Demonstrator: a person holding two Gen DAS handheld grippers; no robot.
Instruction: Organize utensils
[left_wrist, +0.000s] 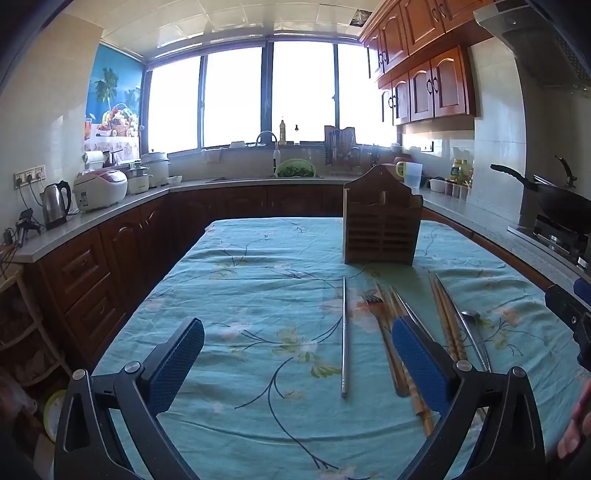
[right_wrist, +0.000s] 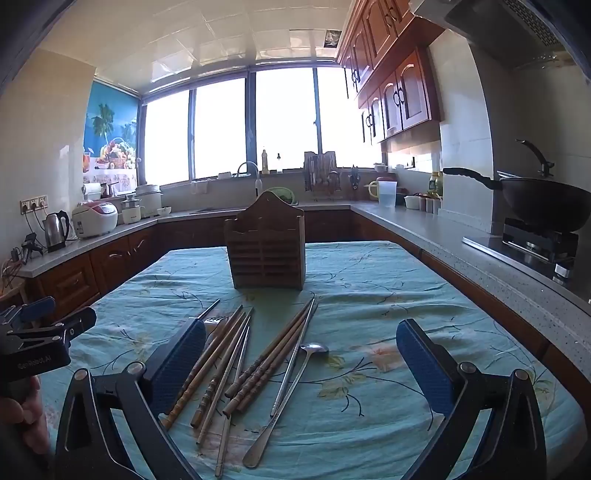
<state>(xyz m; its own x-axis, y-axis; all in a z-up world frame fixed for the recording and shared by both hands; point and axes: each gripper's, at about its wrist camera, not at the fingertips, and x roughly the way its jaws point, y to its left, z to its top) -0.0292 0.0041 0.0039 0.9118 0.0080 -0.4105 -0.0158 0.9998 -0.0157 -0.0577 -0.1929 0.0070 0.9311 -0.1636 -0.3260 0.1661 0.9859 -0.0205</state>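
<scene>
A brown wooden utensil holder (left_wrist: 382, 221) (right_wrist: 266, 249) stands upright on the table's far half. Several wooden chopsticks (right_wrist: 271, 360) (left_wrist: 448, 326), metal chopsticks (right_wrist: 240, 354), a fork (right_wrist: 218, 321) (left_wrist: 373, 297) and a long metal spoon (right_wrist: 291, 384) (left_wrist: 474, 328) lie loose in front of it. One metal chopstick (left_wrist: 344, 332) lies apart, to their left. My left gripper (left_wrist: 297, 358) is open and empty above the single chopstick. My right gripper (right_wrist: 301, 363) is open and empty above the utensil pile.
The table wears a teal floral cloth (left_wrist: 258, 295) (right_wrist: 369, 295). Counters run around the table, with a kettle (left_wrist: 55, 201), a rice cooker (left_wrist: 99, 188) and a wok on the stove (right_wrist: 546, 206). The other gripper shows at each view's edge (left_wrist: 572, 314) (right_wrist: 37, 336).
</scene>
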